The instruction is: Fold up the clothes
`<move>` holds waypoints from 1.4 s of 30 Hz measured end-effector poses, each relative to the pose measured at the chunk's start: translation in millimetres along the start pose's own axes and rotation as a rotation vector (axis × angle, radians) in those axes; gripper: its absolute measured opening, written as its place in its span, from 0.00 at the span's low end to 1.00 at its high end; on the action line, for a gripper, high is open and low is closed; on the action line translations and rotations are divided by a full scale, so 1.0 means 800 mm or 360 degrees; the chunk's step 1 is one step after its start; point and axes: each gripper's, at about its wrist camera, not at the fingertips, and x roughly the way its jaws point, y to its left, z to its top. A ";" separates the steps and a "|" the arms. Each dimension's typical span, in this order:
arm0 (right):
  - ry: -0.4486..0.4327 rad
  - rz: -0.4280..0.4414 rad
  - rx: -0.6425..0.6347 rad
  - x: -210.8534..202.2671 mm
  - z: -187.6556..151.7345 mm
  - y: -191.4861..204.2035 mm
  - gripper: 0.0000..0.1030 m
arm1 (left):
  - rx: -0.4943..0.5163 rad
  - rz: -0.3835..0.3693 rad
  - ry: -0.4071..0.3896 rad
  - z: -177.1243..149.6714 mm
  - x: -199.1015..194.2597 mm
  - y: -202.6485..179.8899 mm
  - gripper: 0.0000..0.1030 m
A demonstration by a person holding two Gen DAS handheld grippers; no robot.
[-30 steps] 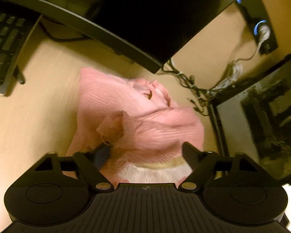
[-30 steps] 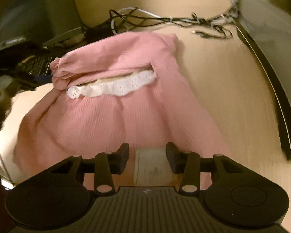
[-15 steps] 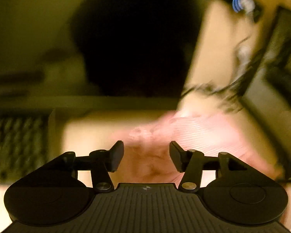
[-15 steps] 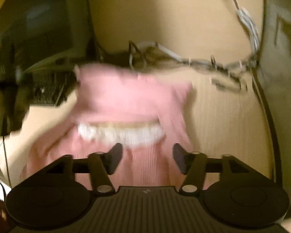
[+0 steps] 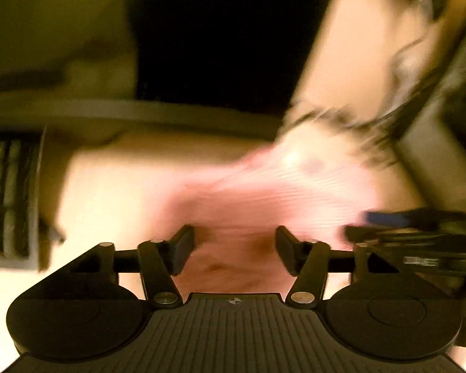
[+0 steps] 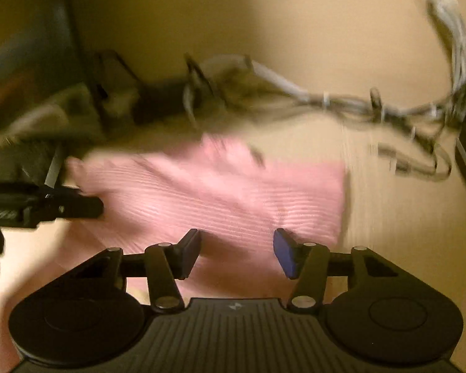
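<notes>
Both grippers poised over a pink garment (image 6: 220, 192) partway through folding.

The left gripper (image 5: 234, 250) has its fingers spread, pinching nothing; the right gripper (image 6: 236, 253) is closing, with no cloth pinched, probably seeking the next edge. The garment lies near the desk's (image 6: 388, 233) back edge beside the cables (image 6: 341, 102). A second ago its white lace trim showed; now a folded panel covers it.

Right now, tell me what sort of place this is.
Probably a home computer desk: a keyboard at the left edge, a tangle of cables along the back, and a pink garment on the light wooden desktop.
</notes>
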 end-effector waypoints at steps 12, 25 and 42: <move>-0.0020 -0.0010 0.0030 -0.016 -0.002 -0.018 0.52 | -0.0057 -0.0039 -0.0013 0.000 -0.011 0.003 0.67; 0.0082 -0.0228 -0.0001 -0.119 -0.068 -0.056 0.64 | -0.0120 -0.0179 0.0183 -0.126 -0.114 0.056 0.77; -0.0045 -0.0475 0.0525 -0.199 -0.193 -0.032 0.07 | 0.0382 -0.0016 0.0034 -0.188 -0.156 -0.027 0.13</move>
